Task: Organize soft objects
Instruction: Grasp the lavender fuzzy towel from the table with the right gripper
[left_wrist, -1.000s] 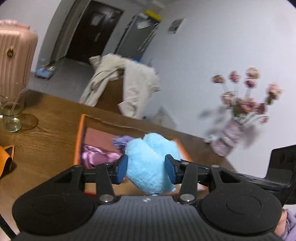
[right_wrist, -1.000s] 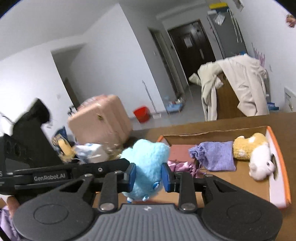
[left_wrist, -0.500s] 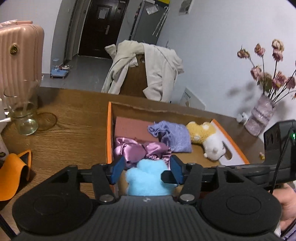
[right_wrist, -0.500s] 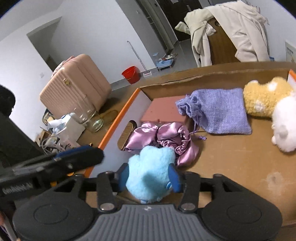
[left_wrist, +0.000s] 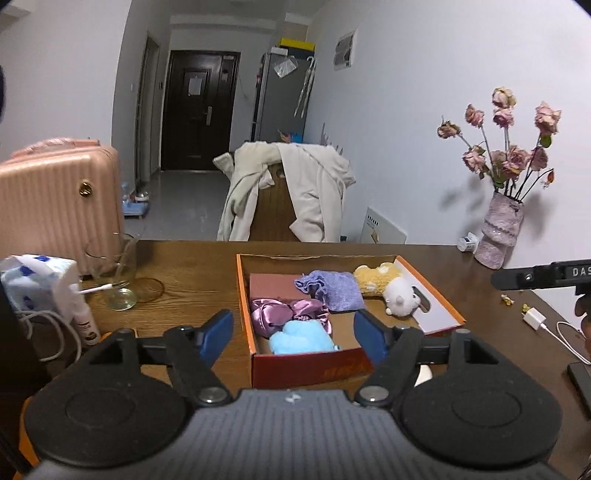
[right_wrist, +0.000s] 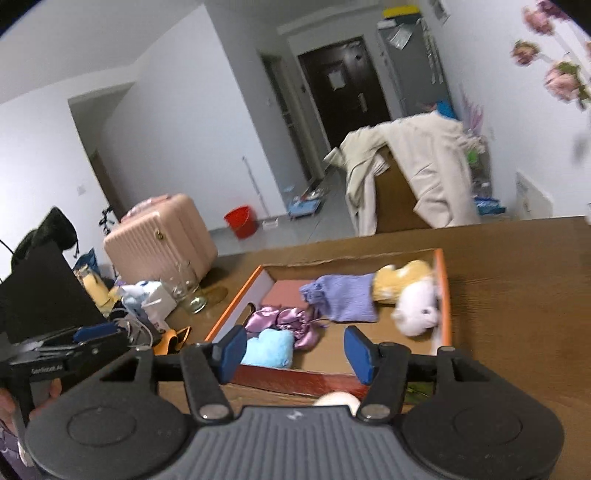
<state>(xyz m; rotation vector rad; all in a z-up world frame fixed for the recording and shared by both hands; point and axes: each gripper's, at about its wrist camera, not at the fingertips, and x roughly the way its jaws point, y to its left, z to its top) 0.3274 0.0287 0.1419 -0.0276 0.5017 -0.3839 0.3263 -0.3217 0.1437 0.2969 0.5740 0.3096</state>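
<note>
Four soft things lie inside the orange box (left_wrist: 246, 295).

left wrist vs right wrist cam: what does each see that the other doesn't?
Left wrist only: vase of dried roses, white charger and cable.
Right wrist only: red bucket on the floor.
Both: orange box holding the blue plush, purple satin cloth, lavender pouch and yellow-white plush; pink suitcase; each view's own tongs, open and empty.
</note>
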